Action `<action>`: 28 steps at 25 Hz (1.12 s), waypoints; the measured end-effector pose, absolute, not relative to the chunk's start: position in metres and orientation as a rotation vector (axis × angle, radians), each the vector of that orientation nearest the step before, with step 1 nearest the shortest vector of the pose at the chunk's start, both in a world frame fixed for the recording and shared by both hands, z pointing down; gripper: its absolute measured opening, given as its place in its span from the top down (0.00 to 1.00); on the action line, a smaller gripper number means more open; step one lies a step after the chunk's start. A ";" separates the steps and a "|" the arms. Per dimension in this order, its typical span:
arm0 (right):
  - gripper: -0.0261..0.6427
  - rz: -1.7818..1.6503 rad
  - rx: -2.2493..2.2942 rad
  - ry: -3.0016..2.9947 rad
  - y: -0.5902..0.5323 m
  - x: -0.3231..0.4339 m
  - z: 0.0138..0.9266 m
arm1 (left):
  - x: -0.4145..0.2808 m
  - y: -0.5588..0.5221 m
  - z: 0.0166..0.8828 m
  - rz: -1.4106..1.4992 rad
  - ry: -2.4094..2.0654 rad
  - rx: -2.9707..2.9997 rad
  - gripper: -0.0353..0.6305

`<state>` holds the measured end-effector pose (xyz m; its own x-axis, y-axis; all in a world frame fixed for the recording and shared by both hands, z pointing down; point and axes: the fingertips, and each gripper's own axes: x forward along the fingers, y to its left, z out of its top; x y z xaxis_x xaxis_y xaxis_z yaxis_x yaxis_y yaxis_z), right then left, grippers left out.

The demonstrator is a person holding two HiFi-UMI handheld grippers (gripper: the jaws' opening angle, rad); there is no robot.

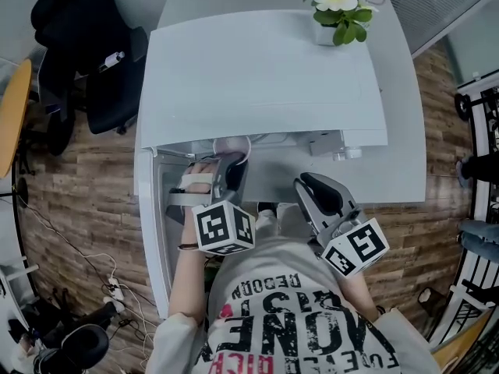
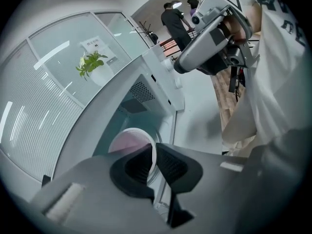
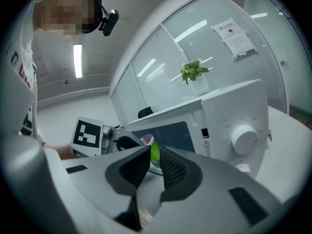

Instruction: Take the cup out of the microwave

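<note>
At the microwave's (image 1: 265,76) open front, the left gripper (image 2: 155,160) is clamping the cup (image 2: 127,143) by its thin rim; probably light, rigid and slick, it is needing a deeper bite. Nearby, the right gripper (image 3: 155,162) is hanging closed, empty

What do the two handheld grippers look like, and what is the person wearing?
Both the left gripper and right gripper have grey bodies with black, ribbed pads. Each carries a white cube printed with black square markers. The person wears a white T-shirt with black and red lettering and a dark wristband.
</note>
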<state>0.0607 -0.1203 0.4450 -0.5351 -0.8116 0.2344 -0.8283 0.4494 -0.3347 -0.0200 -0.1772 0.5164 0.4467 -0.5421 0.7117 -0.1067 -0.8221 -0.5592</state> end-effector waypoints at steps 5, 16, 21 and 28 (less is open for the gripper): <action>0.86 0.624 1.511 -2.638 -0.115 0.056 0.441 | -0.023 -0.166 0.514 -1.327 0.539 -2.277 0.89; 0.86 0.601 1.505 -2.649 -0.105 0.057 0.436 | -0.029 -0.148 0.503 -1.306 0.573 -2.295 0.89; 0.86 0.595 1.489 -2.665 -0.101 0.063 0.434 | -0.026 -0.141 0.499 -1.315 0.594 -2.285 0.89; 0.86 0.579 1.438 -2.701 -0.093 0.075 0.427 | -0.020 -0.125 0.490 -1.330 0.655 -2.279 0.89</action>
